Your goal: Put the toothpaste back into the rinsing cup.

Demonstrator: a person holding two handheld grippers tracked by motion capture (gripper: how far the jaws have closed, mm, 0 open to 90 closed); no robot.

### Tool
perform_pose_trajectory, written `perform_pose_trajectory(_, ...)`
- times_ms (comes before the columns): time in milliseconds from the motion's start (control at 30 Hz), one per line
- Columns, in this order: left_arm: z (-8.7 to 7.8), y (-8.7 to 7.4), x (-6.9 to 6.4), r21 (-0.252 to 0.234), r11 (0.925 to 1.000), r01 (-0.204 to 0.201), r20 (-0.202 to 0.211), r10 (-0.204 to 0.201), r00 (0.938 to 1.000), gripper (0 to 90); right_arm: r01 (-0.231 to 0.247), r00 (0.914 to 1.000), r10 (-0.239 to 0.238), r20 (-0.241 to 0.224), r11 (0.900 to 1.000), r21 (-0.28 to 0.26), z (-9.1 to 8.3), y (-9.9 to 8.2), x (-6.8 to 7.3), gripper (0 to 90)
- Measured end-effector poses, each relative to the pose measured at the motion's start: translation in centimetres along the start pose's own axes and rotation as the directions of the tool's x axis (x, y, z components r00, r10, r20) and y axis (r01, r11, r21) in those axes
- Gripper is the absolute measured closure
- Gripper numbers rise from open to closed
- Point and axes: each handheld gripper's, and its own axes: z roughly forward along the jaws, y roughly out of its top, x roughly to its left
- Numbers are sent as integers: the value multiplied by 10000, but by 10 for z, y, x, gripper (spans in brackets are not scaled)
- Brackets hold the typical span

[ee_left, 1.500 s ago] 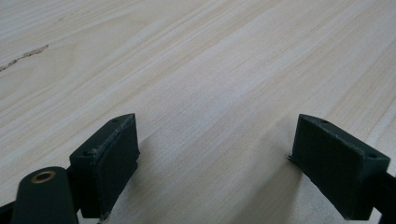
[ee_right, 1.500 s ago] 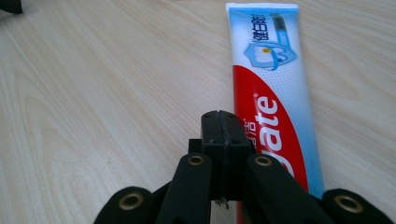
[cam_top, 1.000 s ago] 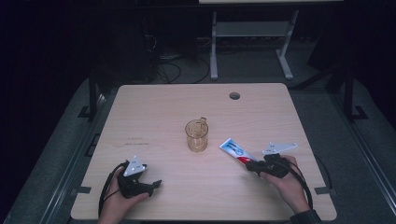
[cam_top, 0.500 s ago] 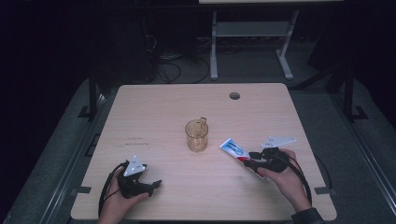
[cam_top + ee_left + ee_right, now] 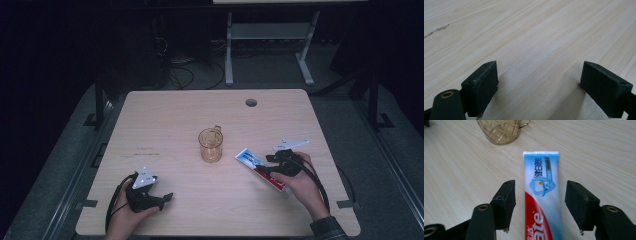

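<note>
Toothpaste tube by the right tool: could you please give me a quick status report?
Right tool jaws have just been opening, astride the toothpaste tube, pads clear. Tube flat on table. Left tool open, nothing between. Glass mug beyond tube, apart.

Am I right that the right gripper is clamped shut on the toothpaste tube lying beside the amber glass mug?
Not quite. The right gripper is not clamped: its jaws have just been opening and now stand apart on either side of the toothpaste tube, pads clear of it, as the right gripper view shows. The tube does lie on the table beside the amber glass mug.
</note>
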Motion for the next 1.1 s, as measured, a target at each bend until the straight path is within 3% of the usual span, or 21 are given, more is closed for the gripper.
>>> perform_pose_trajectory(100,0,0,0,2,10000,-2,0,2,10000,133,-87,9999,87,51,10000,47,4,5,-2,396)
perform_pose_trajectory(600,0,0,0,11,10000,-13,10,13,10000,133,95,9998,-113,140,9919,1267,37,17,-4,370)
perform_pose_trajectory(900,0,0,0,31,10000,-26,21,26,10000,134,387,9987,-441,237,9807,1915,50,28,0,376)
perform_pose_trajectory(967,0,0,0,31,10000,-26,22,26,10000,134,592,9972,-680,311,9721,2269,54,31,0,382)
perform_pose_trajectory(1100,0,0,0,31,10000,-28,26,28,10000,134,638,9967,-742,315,9648,2552,59,33,1,395)
